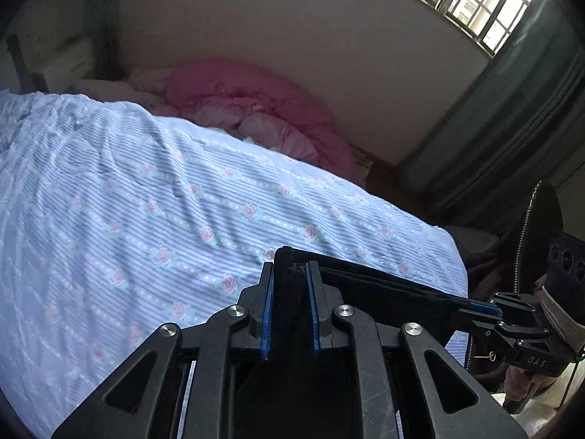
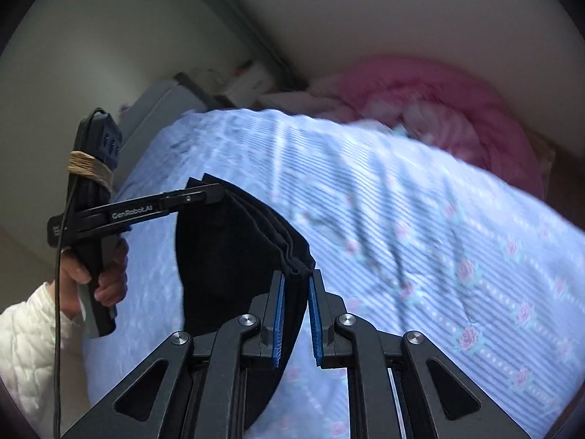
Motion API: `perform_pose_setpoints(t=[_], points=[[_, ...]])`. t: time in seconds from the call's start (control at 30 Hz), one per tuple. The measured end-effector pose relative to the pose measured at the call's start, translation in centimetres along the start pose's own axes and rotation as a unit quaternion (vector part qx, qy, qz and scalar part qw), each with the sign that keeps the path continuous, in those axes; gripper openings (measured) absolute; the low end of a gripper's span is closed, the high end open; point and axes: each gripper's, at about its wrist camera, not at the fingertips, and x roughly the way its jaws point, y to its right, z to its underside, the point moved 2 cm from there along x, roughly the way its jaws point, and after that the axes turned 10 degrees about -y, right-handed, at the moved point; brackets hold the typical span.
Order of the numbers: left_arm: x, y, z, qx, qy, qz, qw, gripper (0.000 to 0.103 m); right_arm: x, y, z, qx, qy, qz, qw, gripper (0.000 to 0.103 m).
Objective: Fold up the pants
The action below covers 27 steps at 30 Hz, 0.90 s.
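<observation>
The black pants (image 1: 384, 285) are folded into several layers and hang in the air above the bed, stretched between both grippers. My left gripper (image 1: 290, 267) is shut on one end of the top edge; it also shows in the right wrist view (image 2: 215, 192). My right gripper (image 2: 297, 278) is shut on the other end; it also shows in the left wrist view (image 1: 475, 309). In the right wrist view the pants (image 2: 226, 256) drape down below the jaws, and their lower part is hidden behind my gripper.
A bed with a blue striped sheet with pink roses (image 1: 146, 201) lies below. A pink crumpled quilt (image 1: 256, 109) sits at the far side by the wall. A dark green curtain (image 1: 512, 128) and barred window (image 1: 475, 0) are at right.
</observation>
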Motion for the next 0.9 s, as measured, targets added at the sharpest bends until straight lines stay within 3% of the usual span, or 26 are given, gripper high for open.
perform_pose_setpoints(t=[0.2, 0.4, 0.57, 0.77, 0.9], points=[[-9.2, -3.9, 6.6, -0.034, 0.038, -0.022, 0.9985, 0.016, -4.0, -10.2, 1.9, -0.118, 0.005, -0.020, 0.993, 0.014], [-14.7, -8.1, 16.7, -0.077, 0.064, -0.037, 0.9943, 0.016, -3.5, -20.8, 8.0, -0.217, -0.026, -0.055, 0.974, 0.014], [-15.6, -11.8, 26.8, -0.116, 0.061, -0.040, 0.9905, 0.016, -0.4, -26.9, 15.3, -0.272, -0.085, -0.066, 0.956, 0.014], [-13.6, -14.8, 35.9, -0.148, 0.025, -0.059, 0.9868, 0.019, 4.6, -30.3, 22.7, -0.306, -0.148, -0.063, 0.938, 0.014], [-12.3, -16.7, 41.4, -0.197, -0.016, -0.122, 0.9728, 0.044, 9.0, -31.5, 26.5, -0.334, -0.190, -0.049, 0.922, 0.013]])
